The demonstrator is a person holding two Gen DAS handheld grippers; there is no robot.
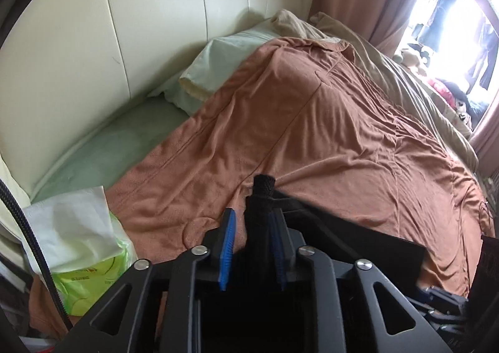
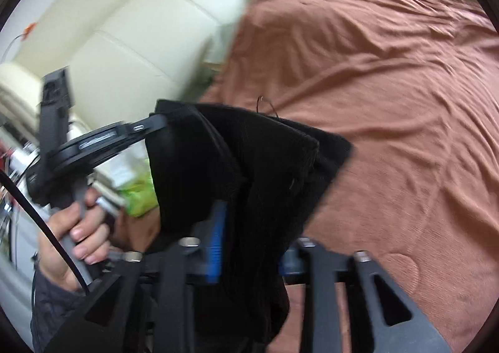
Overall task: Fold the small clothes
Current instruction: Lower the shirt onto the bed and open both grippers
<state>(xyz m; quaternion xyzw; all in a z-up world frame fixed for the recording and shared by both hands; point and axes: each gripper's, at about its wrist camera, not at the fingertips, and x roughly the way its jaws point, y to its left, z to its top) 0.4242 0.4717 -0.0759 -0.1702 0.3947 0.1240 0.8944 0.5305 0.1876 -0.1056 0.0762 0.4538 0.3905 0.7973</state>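
Observation:
A small black garment (image 2: 249, 172) hangs between both grippers above a brown blanket (image 1: 327, 134) on a bed. My left gripper (image 1: 254, 222) has blue pads; a bunched black edge of the garment (image 1: 263, 197) sits between its fingers against the right pad, with a gap at the left pad. My right gripper (image 2: 249, 240) is shut on the lower part of the black garment, which drapes over its fingers. The left gripper (image 2: 103, 140) and the hand holding it show at the left of the right wrist view, touching the garment's upper corner. That view is blurred.
A cream padded headboard (image 1: 124, 25) stands behind the bed. A pale green pillow (image 1: 218, 66) and sheet lie at the left. A green tissue pack (image 1: 87, 253) with white tissue sits at the near left. Curtains and a bright window (image 1: 452, 25) are at the far right.

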